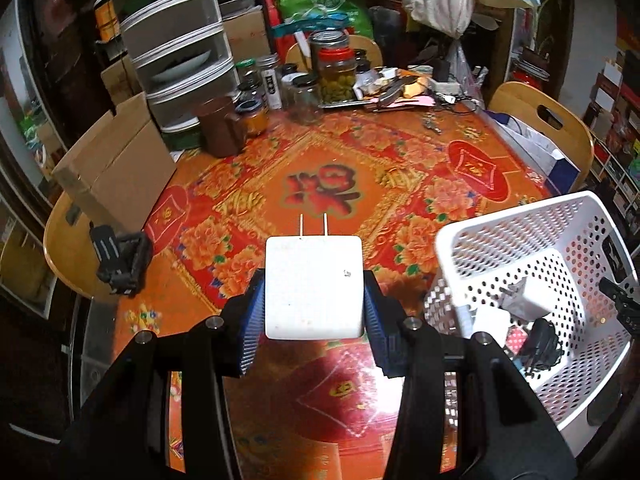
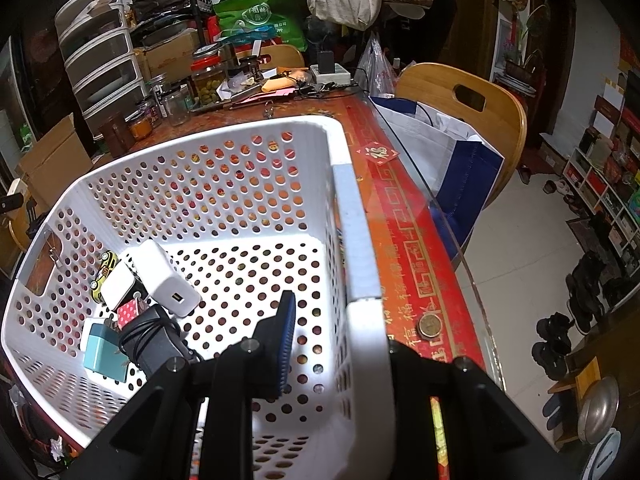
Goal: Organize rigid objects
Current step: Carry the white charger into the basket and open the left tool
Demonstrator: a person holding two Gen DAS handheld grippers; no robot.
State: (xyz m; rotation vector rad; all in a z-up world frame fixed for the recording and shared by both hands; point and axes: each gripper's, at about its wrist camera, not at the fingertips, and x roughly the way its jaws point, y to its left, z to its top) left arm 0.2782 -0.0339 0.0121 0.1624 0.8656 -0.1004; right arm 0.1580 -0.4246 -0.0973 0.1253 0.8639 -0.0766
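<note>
In the left wrist view, the left hand-held gripper (image 1: 314,300) is clamped on a white plug adapter (image 1: 314,286), its blue pads pressing the adapter's 2 sides. The adapter's 2 metal prongs point away from the camera, and it is held above the red patterned desk (image 1: 320,152). A white perforated basket (image 1: 520,240) stands at the desk's right edge, with several chargers visible inside. A black object (image 1: 120,260) lies near the left edge, beside a cardboard box (image 1: 116,176). Jars (image 1: 336,68) crowd the far edge.

In the right wrist view, the right hand-held gripper (image 2: 324,332) straddles the basket's (image 2: 352,216) right wall: 1 blue-padded finger (image 2: 286,340) sits inside, the other is hidden outside the wall, so the jaws grip the rim. Inside, toward the basket's left corner, lie a white charger (image 2: 164,276), a smaller white block (image 2: 118,284), a pale blue adapter (image 2: 102,352), a black adapter with cord (image 2: 152,340) and a yellow toy car (image 2: 104,274). A coin (image 2: 429,325) rests on the desk just beside the basket.
</note>
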